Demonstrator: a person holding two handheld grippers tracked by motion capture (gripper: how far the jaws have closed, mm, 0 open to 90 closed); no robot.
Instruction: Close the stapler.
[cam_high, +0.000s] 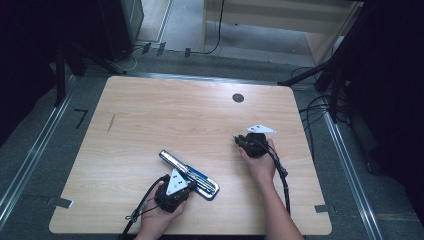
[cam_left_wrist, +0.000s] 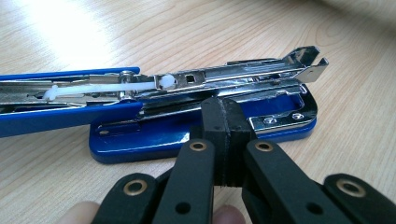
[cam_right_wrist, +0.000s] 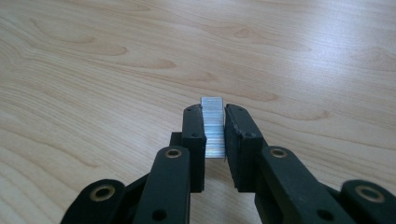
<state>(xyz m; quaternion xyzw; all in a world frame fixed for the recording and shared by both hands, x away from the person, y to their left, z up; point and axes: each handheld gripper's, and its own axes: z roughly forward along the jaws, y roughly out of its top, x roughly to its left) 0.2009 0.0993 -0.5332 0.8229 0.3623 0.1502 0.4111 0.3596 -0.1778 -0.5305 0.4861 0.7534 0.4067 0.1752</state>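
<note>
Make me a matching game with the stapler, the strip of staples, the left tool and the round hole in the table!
Things:
1. stapler
2. strip of staples
3. left tool
4. round hole

States or places:
A. far side of the table, dark
B. shut with nothing between its jaws, at the stapler's blue base
C. lying opened up, blue and silver
D. pinched between the jaws of the right tool

Pairs: 1-C, 2-D, 3-B, 4-A
</note>
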